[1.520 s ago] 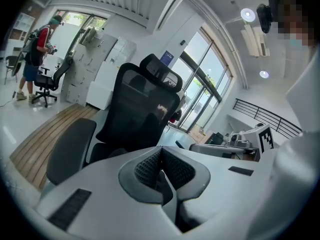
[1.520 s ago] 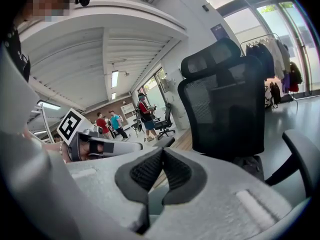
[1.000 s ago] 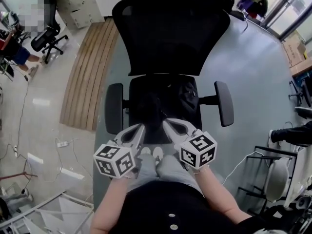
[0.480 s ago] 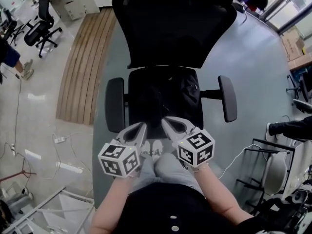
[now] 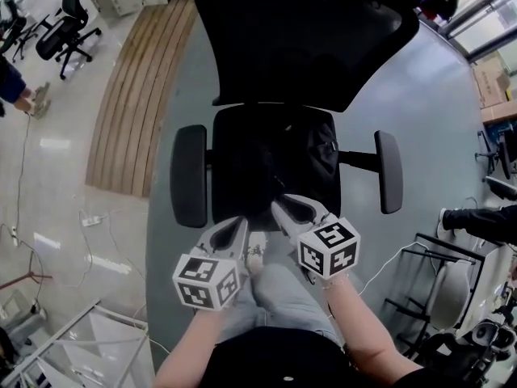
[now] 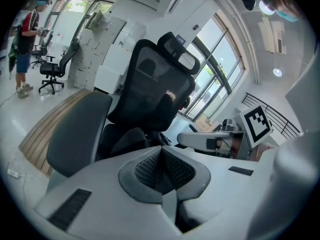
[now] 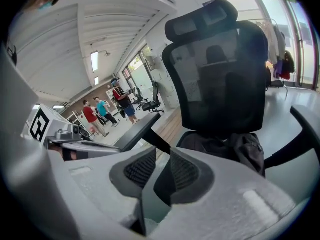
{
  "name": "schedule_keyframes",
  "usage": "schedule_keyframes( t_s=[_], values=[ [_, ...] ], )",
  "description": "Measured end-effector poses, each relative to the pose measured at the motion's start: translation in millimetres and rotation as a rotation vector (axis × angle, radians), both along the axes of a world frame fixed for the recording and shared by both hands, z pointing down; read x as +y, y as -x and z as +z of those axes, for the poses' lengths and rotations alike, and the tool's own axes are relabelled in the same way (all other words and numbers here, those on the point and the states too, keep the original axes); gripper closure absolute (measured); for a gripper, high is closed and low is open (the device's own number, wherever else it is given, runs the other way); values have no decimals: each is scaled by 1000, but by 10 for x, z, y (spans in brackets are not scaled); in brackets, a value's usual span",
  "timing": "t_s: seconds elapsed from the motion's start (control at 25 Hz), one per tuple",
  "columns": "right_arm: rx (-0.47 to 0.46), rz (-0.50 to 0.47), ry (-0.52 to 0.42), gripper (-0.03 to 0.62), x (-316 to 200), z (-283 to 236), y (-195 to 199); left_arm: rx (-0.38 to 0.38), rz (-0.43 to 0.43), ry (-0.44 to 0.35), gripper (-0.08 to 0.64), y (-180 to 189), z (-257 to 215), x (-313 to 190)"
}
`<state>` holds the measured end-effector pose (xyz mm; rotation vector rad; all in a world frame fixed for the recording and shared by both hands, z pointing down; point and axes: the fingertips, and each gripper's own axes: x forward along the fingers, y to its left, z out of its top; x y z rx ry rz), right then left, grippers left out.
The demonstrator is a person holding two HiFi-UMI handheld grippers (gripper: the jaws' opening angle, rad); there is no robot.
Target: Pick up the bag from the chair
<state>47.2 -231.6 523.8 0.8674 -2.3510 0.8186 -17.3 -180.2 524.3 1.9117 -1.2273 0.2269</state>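
A black bag lies on the right half of the seat of a black mesh office chair. In the right gripper view the bag sits slumped just beyond the jaws, under the backrest. My left gripper hovers at the seat's front edge, left of centre, with its pads pressed together and nothing in them. My right gripper is over the front edge a little nearer the bag, with a narrow gap between its pads, empty. The left gripper view shows the chair from its left side.
The armrests flank the seat. A wooden floor strip runs at left, with cables on the floor. Another office chair and a person are far left. A metal rack and someone's shoe are at right.
The chair has grown larger and shifted slightly right in the head view. My left gripper has dropped lower and back from the seat; the right one keeps its place at the front edge.
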Motion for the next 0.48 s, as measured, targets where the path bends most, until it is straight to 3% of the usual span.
schedule_keyframes(
  t_s=[0.04, 0.32, 0.48],
  values=[
    [7, -6, 12, 503, -19, 60, 1, -4, 3, 3, 543, -17, 46, 6],
    [31, 9, 42, 499, -169, 455, -17, -28, -24, 59, 543, -1, 498, -18],
    [52, 33, 53, 449, -258, 701, -50, -36, -62, 74, 543, 42, 728, -39]
  ],
)
